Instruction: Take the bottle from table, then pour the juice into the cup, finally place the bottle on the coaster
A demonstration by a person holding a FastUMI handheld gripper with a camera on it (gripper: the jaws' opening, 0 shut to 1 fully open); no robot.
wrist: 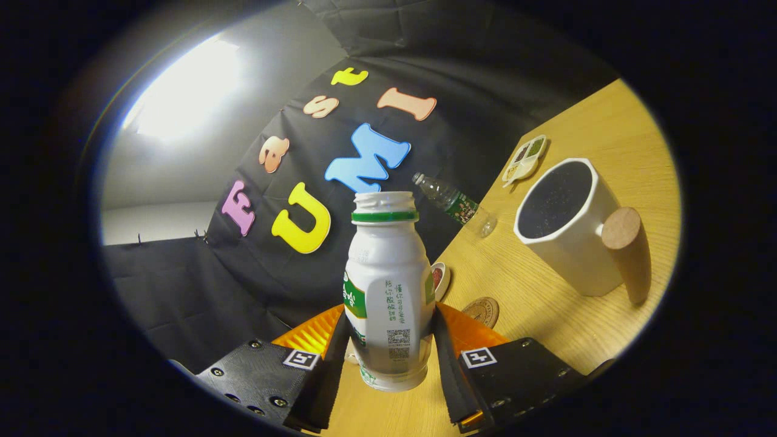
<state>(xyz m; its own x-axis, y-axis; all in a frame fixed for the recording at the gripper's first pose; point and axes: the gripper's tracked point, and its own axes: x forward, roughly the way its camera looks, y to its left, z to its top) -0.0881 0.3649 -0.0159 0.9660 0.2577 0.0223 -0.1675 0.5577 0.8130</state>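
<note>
The gripper (391, 355) has its two fingers (331, 364) closed on the lower body of the bottle (388, 291), one pressing each side, so the white bottle with its green neck band sits between them, cap off and mouth open. The whole scene leans, and I cannot tell whether the bottle's base touches the bench (546, 303) or hangs just above it; the fingers cover its lower flanks. Its print is too small to make out.

Beyond the bottle to one side stands the cup (564, 224), white, with a dark inside and a round wooden handle; whether anything is in it is hard to judge. The coaster (482, 311), a brown round disc, lies on the bench between the bottle and the cup, partly hidden by one finger. Just behind the bottle a small white dish (439, 280) peeks out, mostly covered by it. Further back from the cup a clear plastic bottle (455, 203) with a green label lies near the black cloth wall, and a small divided tray (525, 159) sits beyond the cup
</note>
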